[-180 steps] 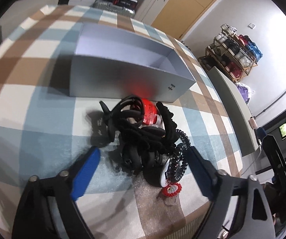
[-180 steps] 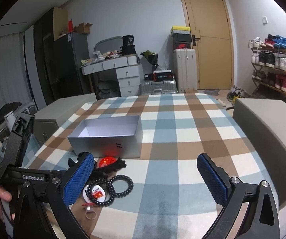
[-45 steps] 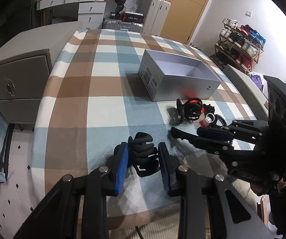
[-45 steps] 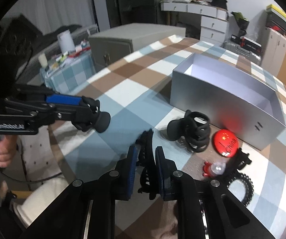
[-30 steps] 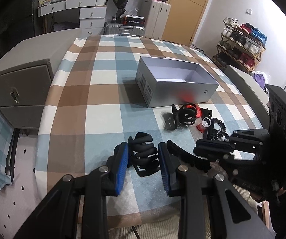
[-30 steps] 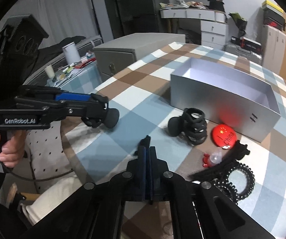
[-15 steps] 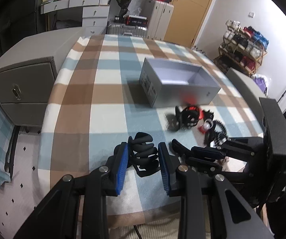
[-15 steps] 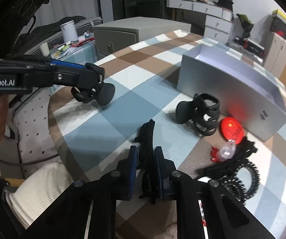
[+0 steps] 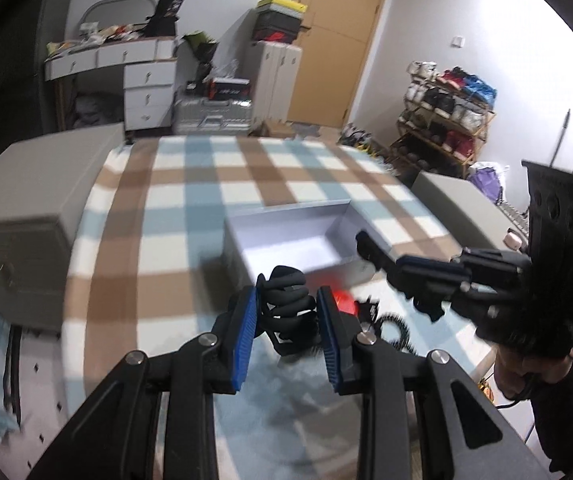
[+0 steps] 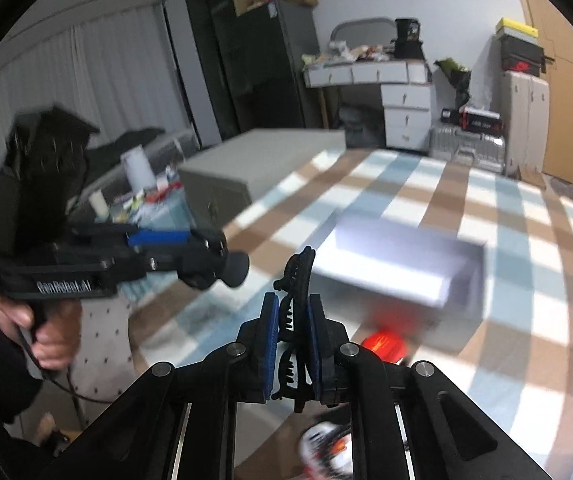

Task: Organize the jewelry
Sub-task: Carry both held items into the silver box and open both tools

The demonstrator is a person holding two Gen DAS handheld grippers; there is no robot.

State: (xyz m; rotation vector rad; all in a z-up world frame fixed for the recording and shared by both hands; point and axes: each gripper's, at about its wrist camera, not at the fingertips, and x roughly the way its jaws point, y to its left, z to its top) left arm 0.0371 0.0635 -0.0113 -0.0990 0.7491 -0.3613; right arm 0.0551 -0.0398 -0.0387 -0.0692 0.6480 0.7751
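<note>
While each tool (image 9: 286, 322) (image 10: 291, 322) clamps a black hair claw (image 9: 286, 304) (image 10: 296, 300), the grey box (image 9: 290, 236) lies open-topped ahead, plaid cloth (image 9: 166, 208) bare around it.

A wooden door (image 9: 338, 40) stands behind white drawers (image 9: 146, 92), a shoe rack (image 9: 446, 120) to its right

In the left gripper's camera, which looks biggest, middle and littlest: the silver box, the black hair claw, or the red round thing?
1. Silver box, biggest.
2. Black hair claw, held in the left gripper; it sits nearest the camera, so it may look bigger than it is.
3. Red round thing, littlest, blurred and partly hidden.
</note>
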